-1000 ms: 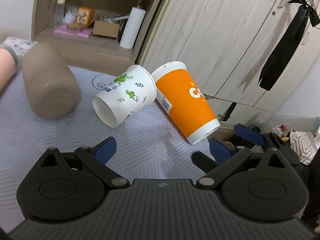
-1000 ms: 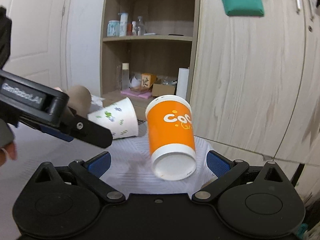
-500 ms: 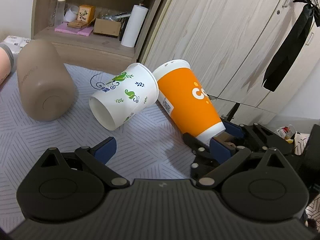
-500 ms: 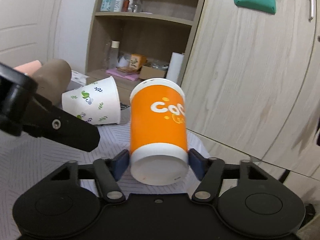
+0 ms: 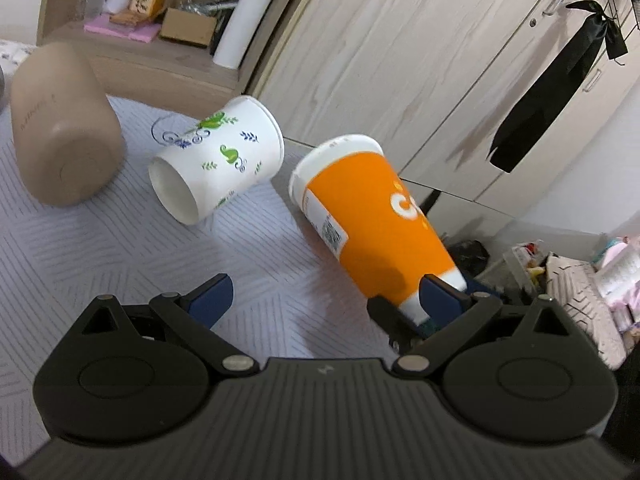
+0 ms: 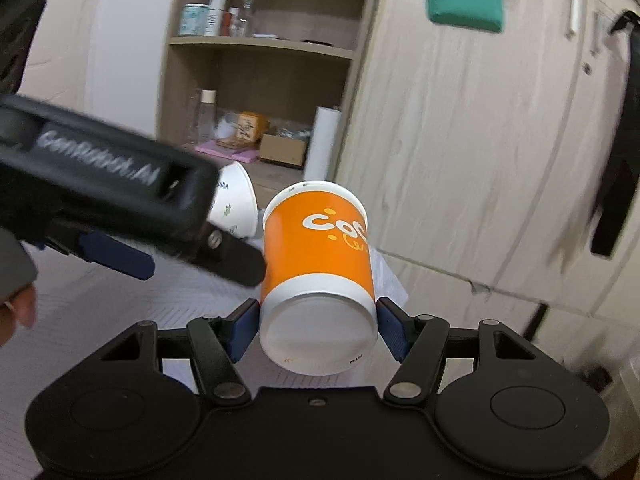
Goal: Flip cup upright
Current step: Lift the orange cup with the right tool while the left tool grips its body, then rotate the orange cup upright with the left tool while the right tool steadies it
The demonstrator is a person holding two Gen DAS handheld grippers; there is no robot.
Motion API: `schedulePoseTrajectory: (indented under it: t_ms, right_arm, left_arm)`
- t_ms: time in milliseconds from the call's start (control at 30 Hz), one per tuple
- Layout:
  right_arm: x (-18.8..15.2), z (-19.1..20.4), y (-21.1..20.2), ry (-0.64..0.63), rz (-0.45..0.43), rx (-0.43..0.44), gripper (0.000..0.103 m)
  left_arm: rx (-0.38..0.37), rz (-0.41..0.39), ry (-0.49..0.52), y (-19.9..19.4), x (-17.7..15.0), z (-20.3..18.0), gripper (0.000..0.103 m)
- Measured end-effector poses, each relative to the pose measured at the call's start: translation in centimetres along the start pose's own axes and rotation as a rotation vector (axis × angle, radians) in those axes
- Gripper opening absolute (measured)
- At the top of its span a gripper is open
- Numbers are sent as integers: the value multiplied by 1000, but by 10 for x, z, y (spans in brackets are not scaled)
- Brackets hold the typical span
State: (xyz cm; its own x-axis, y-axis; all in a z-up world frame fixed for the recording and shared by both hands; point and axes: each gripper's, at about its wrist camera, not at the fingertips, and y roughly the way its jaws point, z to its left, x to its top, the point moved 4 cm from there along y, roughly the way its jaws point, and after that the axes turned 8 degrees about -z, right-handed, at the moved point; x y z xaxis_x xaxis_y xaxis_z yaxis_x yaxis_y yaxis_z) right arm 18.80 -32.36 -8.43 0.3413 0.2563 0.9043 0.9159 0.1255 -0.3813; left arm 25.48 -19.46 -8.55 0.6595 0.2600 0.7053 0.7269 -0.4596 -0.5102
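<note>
An orange paper cup (image 6: 320,248) with a white base lies tilted, base toward me, rim pointing away. My right gripper (image 6: 318,326) is shut on its base end, one blue pad on each side. In the left wrist view the same orange cup (image 5: 372,220) is lifted off the cloth and apart from the white cup. My left gripper (image 5: 320,296) is open and empty above the cloth; it crosses the right wrist view at the left (image 6: 120,208).
A white paper cup (image 5: 216,160) with green leaf prints lies on its side on the patterned cloth (image 5: 100,248). A brown tumbler (image 5: 60,124) lies at the left. Wooden shelves (image 6: 256,92) and cabinet doors (image 6: 460,140) stand behind.
My right gripper closed on the orange cup's base and lifted it up and away from the white cup. My left gripper stayed open and shifted slightly.
</note>
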Motion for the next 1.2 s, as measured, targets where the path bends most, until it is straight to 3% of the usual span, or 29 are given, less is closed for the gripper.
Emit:
schedulePoseTrajectory:
  t_ms: [267, 433, 733, 933, 1000, 1067, 1133, 1200]
  right_arm:
    - [-4, 20, -33, 171, 55, 31, 69]
    - [-5, 37, -45, 236, 111, 74, 69]
    - [-6, 61, -57, 348, 173, 237, 69]
    - [-7, 86, -54, 336, 207, 278, 69]
    - [-8, 90, -54, 345, 216, 291, 69]
    - [-6, 94, -56, 347, 220, 304, 69]
    - [-4, 96, -55, 347, 230, 316, 69]
    - [-3, 98, -52, 346, 247, 330, 70]
  left_arm:
    - [-84, 21, -30, -16, -1, 6, 100]
    - [-84, 31, -36, -28, -6, 16, 100]
    - [-91, 77, -40, -55, -15, 37, 100]
    - [-53, 65, -55, -75, -17, 57, 100]
    - [-46, 42, -39, -79, -15, 60, 98]
    - [-53, 43, -36, -82, -13, 63, 90]
    - [-55, 48, -40, -84, -12, 67, 76]
    - [-53, 53, -33, -84, -12, 71, 73]
